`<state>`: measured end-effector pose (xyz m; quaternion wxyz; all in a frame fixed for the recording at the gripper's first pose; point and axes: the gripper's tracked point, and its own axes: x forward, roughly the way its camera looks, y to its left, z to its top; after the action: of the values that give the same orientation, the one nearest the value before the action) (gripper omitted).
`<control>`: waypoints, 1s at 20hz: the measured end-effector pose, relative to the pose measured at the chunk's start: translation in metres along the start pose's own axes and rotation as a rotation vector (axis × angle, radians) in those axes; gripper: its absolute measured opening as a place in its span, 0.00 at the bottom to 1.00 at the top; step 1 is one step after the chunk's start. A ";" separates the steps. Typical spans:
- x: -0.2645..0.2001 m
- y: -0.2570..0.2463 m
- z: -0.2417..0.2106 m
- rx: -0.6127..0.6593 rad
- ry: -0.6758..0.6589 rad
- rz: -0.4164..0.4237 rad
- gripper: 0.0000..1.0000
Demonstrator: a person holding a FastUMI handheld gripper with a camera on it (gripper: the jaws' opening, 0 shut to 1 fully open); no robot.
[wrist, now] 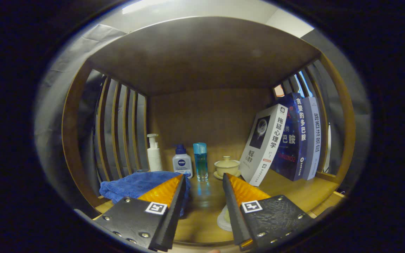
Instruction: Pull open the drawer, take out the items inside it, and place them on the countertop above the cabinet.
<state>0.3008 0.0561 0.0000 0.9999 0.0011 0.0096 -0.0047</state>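
Gripper point(202, 182) fingers spread, empty, over the countertop point(202, 218); blue cloth point(135, 184) beside its left finger, apparently set down.

A home nook inside a booth: a wooden slatted shelf point(343, 116) holds books point(294, 140), toiletry bottles point(182, 163), a lidded teacup point(227, 166) and a towel point(135, 184) beside the bottles.

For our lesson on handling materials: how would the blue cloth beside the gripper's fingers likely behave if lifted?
The blue cloth lies bunched in soft folds, so it would probably sag and drape. It looks plush, likely light and easy to pinch. The gripper is open.
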 end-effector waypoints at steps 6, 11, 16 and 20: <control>-0.009 0.003 0.017 0.001 -0.071 0.014 0.63; -0.033 0.000 0.041 0.005 -0.105 0.031 0.63; -0.100 -0.005 0.062 -0.060 -0.070 -0.021 0.63; -0.157 -0.006 0.065 -0.047 -0.043 -0.054 0.63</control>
<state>0.1446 0.0514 0.0680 0.9992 -0.0227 -0.0118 -0.0313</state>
